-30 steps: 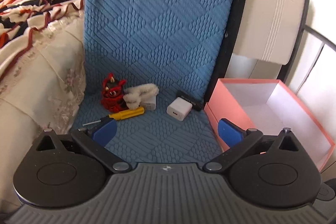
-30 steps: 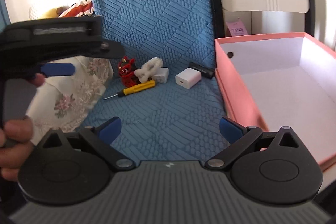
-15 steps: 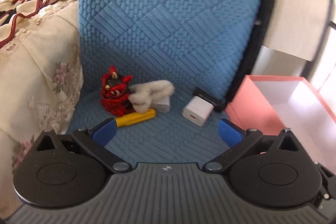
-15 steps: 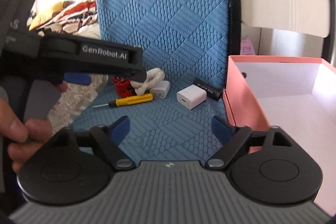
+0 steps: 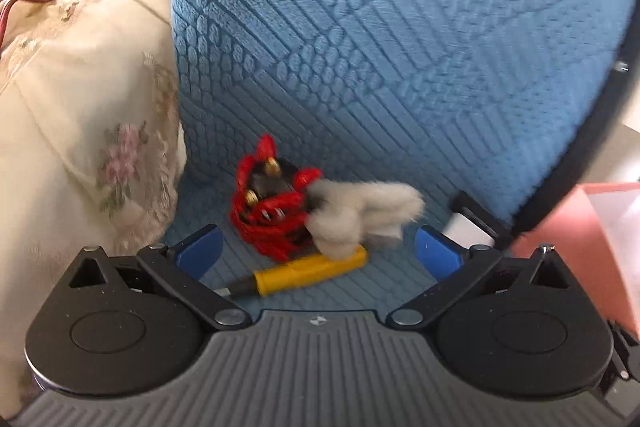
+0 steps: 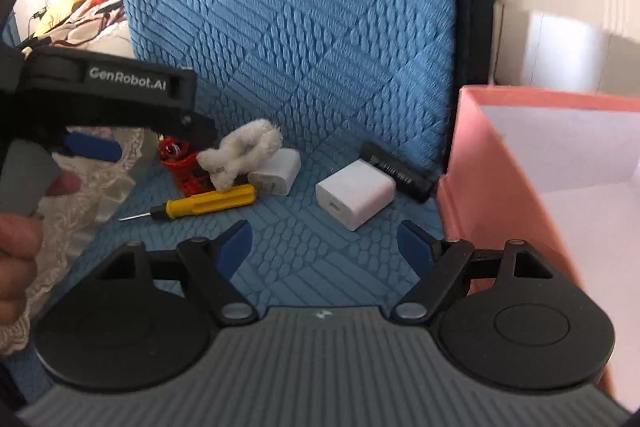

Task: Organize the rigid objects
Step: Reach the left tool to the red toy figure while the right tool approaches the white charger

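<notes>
On the blue quilted chair seat [image 6: 304, 259], the yellow screwdriver [image 6: 212, 201] lies at 10 o'clock from the right tool [image 6: 326, 241], with the red figure [image 6: 182, 167], the white fuzzy piece [image 6: 240, 153] and a small white charger [image 6: 276, 171] clustered just beyond it. The larger white charger [image 6: 354, 193] sits at 12 o'clock, touching a black bar [image 6: 394, 171] that lies against the pink box [image 6: 464, 195] at 2 o'clock. The right tool's jaws stand spread with nothing between them, having narrowed a moment ago; the left tool [image 5: 316, 251] is spread wide around the screwdriver [image 5: 310, 273] and red figure [image 5: 272, 211], its pads apart from both.
</notes>
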`<state>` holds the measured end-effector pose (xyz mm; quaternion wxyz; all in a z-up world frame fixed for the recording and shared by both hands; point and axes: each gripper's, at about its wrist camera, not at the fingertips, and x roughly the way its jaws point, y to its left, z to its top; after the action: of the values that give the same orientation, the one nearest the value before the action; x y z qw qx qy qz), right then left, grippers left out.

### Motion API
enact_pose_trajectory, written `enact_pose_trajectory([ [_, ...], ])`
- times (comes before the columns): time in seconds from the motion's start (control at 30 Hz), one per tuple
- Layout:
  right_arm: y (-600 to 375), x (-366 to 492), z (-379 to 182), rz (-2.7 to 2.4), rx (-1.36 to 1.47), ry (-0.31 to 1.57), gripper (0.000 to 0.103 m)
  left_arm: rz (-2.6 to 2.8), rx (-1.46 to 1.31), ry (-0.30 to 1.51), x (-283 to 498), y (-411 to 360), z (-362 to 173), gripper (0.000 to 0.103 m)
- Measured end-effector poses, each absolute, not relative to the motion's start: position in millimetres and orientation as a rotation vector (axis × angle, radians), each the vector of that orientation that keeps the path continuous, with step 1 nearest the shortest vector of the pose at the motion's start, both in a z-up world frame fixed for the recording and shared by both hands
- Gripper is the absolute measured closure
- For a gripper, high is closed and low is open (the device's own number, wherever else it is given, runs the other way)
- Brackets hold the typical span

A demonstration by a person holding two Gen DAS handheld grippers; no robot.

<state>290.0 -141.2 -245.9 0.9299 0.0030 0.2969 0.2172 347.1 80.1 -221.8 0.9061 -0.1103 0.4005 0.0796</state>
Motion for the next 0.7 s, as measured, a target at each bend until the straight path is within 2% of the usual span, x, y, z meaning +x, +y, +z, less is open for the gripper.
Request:
enact_pose_trajectory([
  [0.13, -132, 308, -250, 0.458, 0.006, 0.673, 0.022, 0.172, -0.235, 0.854, 364, 97, -230, 0.000],
  [0.47, -117, 350, -264, 0.381, -0.070, 0.651, 0.022, 0.226, -0.276, 0.813, 386, 110, -239, 0.002],
  [0.57, -109, 358, -269, 0.360, -0.099, 0.656, 0.022, 0.226, -0.280, 0.802, 389, 109, -237, 0.004],
  [0.7, -102, 368, -275, 0.350, -0.128, 0.657, 0.023, 0.257, -0.285, 0.816, 390, 111, -240, 0.012],
])
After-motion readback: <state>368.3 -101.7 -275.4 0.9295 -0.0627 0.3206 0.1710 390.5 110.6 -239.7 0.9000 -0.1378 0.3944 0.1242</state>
